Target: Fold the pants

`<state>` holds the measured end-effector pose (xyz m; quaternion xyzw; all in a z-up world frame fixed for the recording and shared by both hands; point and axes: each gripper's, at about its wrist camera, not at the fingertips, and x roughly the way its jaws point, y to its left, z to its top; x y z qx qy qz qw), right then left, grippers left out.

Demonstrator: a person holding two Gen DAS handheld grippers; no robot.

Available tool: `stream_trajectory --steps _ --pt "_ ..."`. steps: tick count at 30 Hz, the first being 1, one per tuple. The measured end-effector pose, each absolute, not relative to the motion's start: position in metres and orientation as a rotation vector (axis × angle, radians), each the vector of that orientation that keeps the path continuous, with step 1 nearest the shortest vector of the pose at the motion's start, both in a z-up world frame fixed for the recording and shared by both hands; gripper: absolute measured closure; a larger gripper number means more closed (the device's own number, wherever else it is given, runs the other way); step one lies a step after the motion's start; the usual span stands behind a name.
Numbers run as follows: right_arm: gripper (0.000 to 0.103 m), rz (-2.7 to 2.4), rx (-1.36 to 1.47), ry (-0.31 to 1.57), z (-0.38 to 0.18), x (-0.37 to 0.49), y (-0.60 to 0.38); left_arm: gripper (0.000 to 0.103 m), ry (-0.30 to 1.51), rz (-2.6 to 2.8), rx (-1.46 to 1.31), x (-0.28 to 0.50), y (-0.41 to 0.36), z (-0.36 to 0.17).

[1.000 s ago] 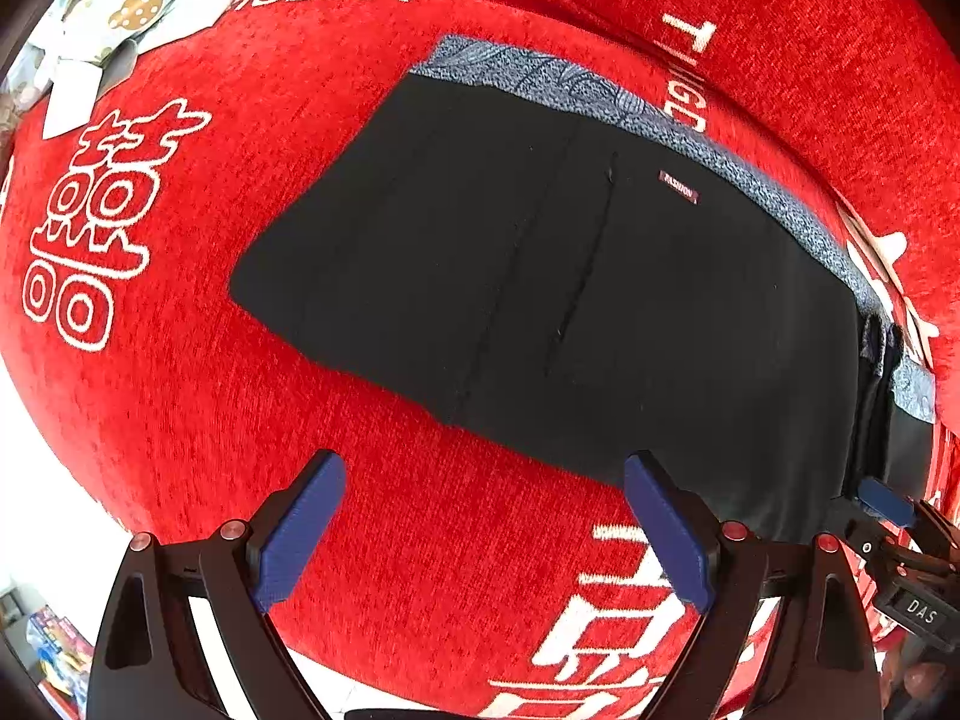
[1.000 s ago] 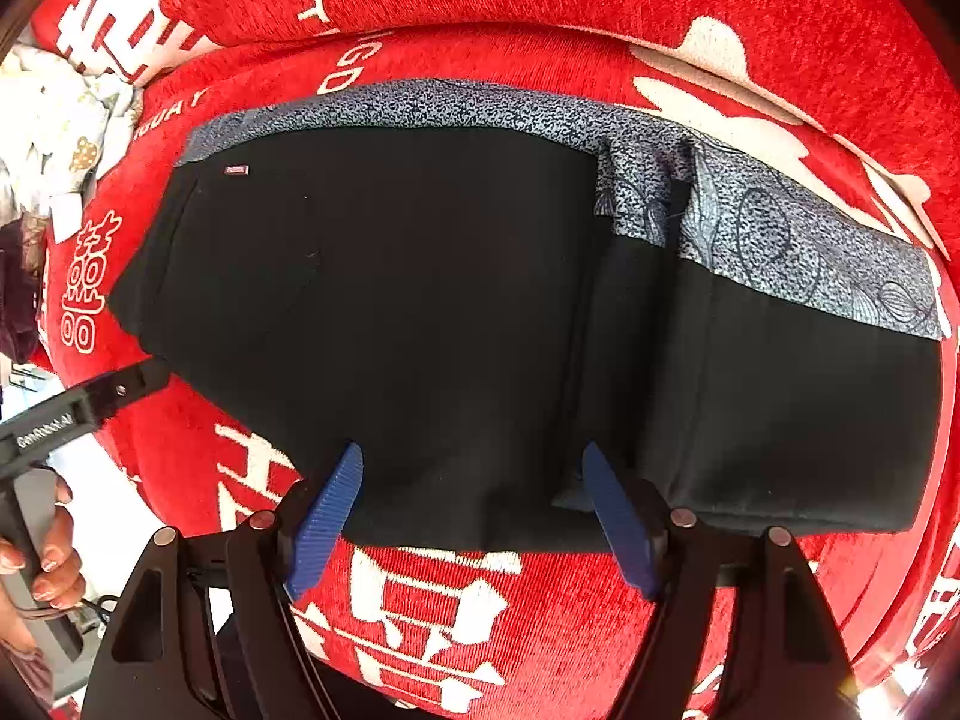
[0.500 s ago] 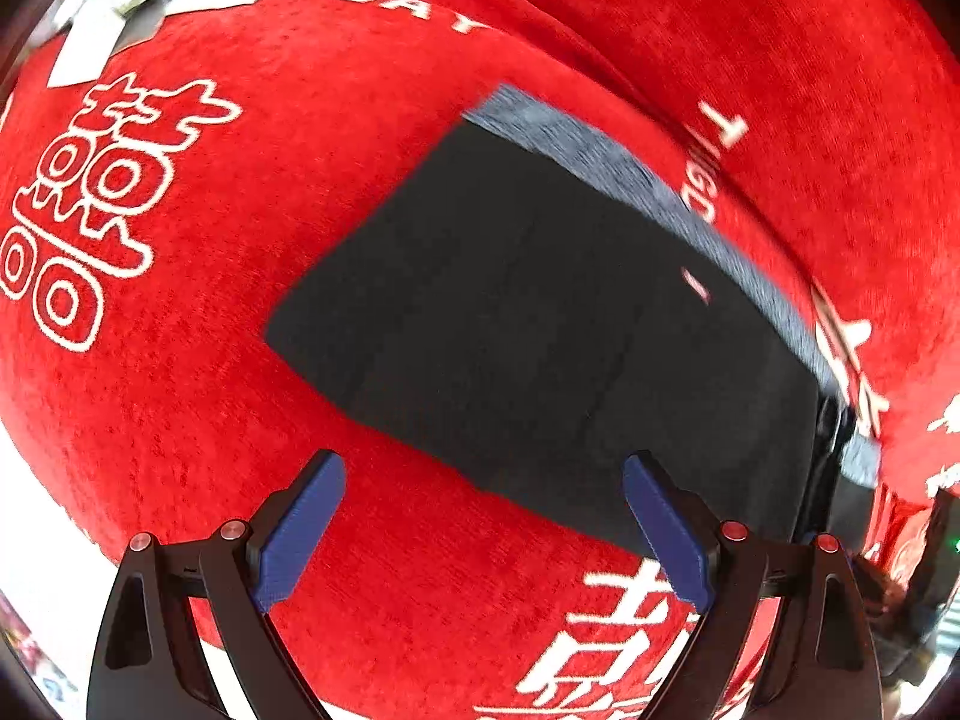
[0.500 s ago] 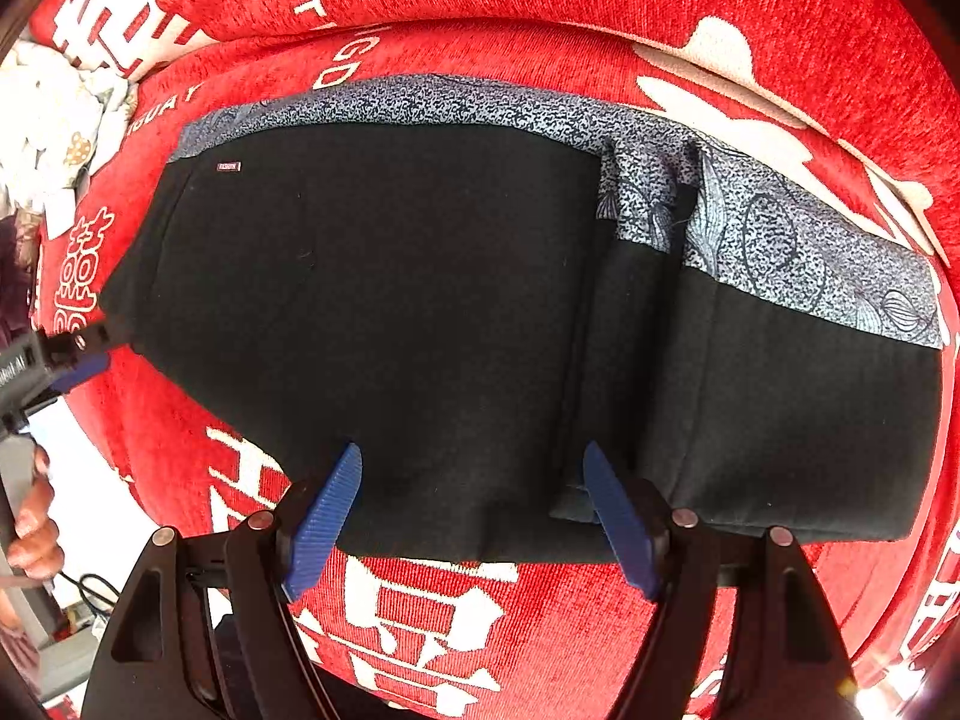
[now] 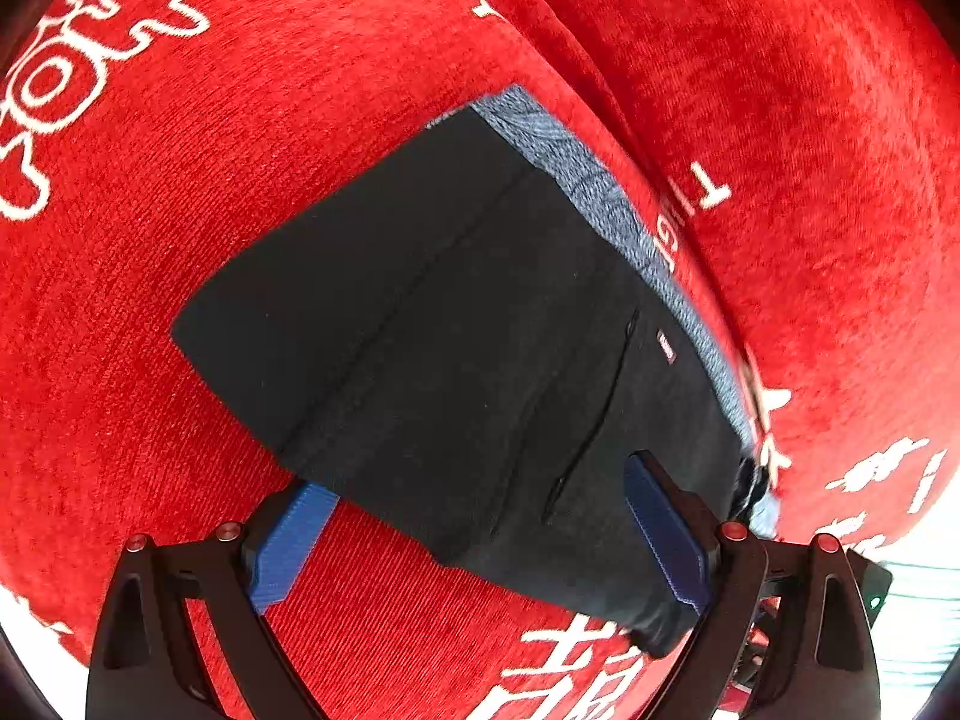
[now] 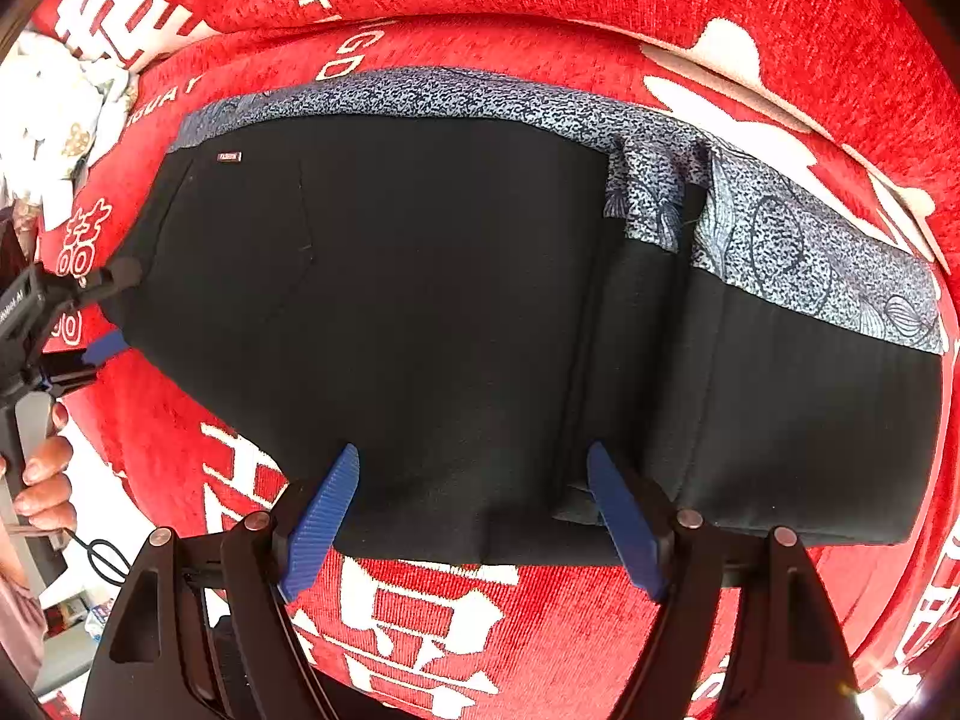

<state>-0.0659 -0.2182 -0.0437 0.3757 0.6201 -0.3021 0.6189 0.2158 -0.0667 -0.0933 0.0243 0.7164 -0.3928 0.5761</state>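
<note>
- Left gripper (image 5: 480,534) first: blue fingers spread wide, straddling the near left corner of the pants (image 5: 468,348), one finger tucked just under the hem edge, the other lying over the cloth. Nothing pinched yet.
- Right gripper (image 6: 474,516) now: fingers wide apart too, poised over the near edge of the pants (image 6: 450,312), right where the folded layer's edge runs. No grip here either.
- Out to the garment: black pants lying flat on the red cover (image 6: 540,630) with white characters, patterned grey-blue waistband (image 6: 480,99) along the far side.
- Progress, as I read it: one fold looks done, since a doubled layer sits at the right end with a second patterned band (image 6: 810,252) showing.
- Left to do, I judge: grasp the left end and bring it over.
- Far left, a pale printed cloth (image 6: 54,120) sits out of play.
</note>
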Motion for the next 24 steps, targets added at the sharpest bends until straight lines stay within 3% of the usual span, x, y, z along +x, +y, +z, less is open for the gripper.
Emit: stream_trajectory --steps 10,13,14,16,18,19,20,24 --pt "0.019 -0.692 0.852 1.428 -0.047 -0.062 -0.214 0.008 1.578 -1.021 -0.007 0.205 -0.075 -0.058" --pt "0.019 -0.692 0.835 1.435 -0.048 -0.061 -0.212 0.009 1.618 -0.944 0.051 0.208 -0.084 -0.08" --pt "0.019 -0.694 0.831 1.438 -0.049 -0.06 -0.211 0.015 1.627 -0.907 0.084 0.208 -0.088 -0.09" --pt "0.019 -0.697 0.831 1.441 -0.049 -0.058 -0.211 0.016 1.576 -0.883 0.124 0.206 -0.094 -0.087" --pt "0.019 -0.692 0.83 1.442 -0.046 -0.057 -0.211 0.047 1.513 -0.838 0.251 0.197 -0.104 -0.082" --pt "0.019 -0.693 0.829 1.437 -0.043 -0.056 -0.212 0.05 1.491 -0.834 0.276 0.195 -0.105 -0.079" --pt "0.019 -0.692 0.821 1.423 -0.036 -0.055 -0.214 0.061 1.462 -0.831 0.289 0.193 -0.106 -0.074" --pt "0.019 -0.667 0.798 1.326 -0.001 -0.045 -0.229 0.066 1.213 -0.87 0.541 0.158 -0.119 -0.043"
